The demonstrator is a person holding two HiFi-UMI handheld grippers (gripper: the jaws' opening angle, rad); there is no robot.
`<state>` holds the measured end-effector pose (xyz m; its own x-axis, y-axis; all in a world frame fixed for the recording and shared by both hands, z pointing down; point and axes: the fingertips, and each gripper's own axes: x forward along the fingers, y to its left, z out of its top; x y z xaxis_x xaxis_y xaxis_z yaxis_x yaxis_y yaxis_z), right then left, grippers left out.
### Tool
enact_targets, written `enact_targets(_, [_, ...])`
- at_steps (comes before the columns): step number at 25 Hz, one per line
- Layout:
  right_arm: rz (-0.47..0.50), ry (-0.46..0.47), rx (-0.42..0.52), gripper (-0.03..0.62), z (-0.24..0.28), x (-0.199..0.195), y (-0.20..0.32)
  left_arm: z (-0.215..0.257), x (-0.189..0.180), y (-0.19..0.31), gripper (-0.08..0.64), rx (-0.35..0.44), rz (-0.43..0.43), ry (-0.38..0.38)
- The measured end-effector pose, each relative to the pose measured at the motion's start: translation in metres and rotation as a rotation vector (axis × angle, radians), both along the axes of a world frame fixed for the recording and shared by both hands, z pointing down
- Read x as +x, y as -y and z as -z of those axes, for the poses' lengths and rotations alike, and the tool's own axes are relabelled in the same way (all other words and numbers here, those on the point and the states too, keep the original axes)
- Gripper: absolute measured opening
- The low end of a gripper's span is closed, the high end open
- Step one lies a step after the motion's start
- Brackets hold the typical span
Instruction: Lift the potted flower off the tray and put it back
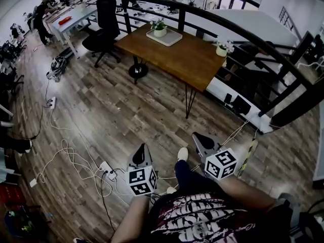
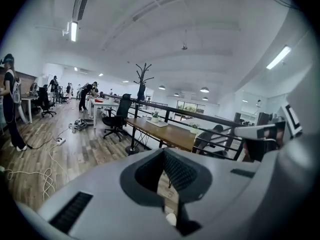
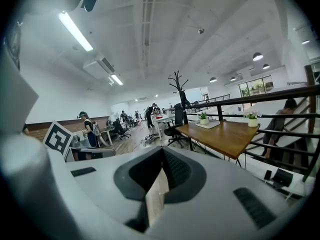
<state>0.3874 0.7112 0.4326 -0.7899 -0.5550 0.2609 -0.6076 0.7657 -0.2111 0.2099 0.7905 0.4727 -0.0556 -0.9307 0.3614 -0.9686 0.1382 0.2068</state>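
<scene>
Standing on the plank floor [image 1: 101, 110] well apart from the wooden table [image 1: 177, 57], the person holds the 2 grippers out at the bottom of the head view. The left gripper [image 1: 141, 147] sits at lower centre and the right gripper [image 1: 196, 135] just right of it, both pointing up the frame toward the table. A shoe [image 1: 183, 153] shows between them.

In the left gripper view the left gripper's [image 2: 164, 151] jaws are pressed together, with only a thin sliver of floor visible past them and nothing gripped. In the right gripper view the right gripper [image 3: 162, 151] looks the same: jaws closed to a narrow seam, empty.

The potted flower [image 1: 159, 29], a pale pot with green leaves, stands upright on the light tray [image 1: 172, 38] at the table's far corner, in the upper centre of the head view. It appears small at centre left of the left gripper view [image 2: 155, 117] and right of centre in the right gripper view [image 3: 204, 119].

A 2nd potted plant [image 1: 221, 49] stands on the table's right edge, off the tray and beside the dark railing [image 1: 243, 32]. A black office chair [image 1: 104, 24] stands left of the table, and white cables [image 1: 71, 161] trail over the floor at lower left.
</scene>
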Motion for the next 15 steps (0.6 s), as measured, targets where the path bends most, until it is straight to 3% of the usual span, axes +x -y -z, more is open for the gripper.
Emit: enact_targets(15, [-0.011,-0.042,-0.034,-0.002,-0.022,-0.028,0.189,-0.014,-0.034,0.187,0.009,-0.035,-0.008,-0.017])
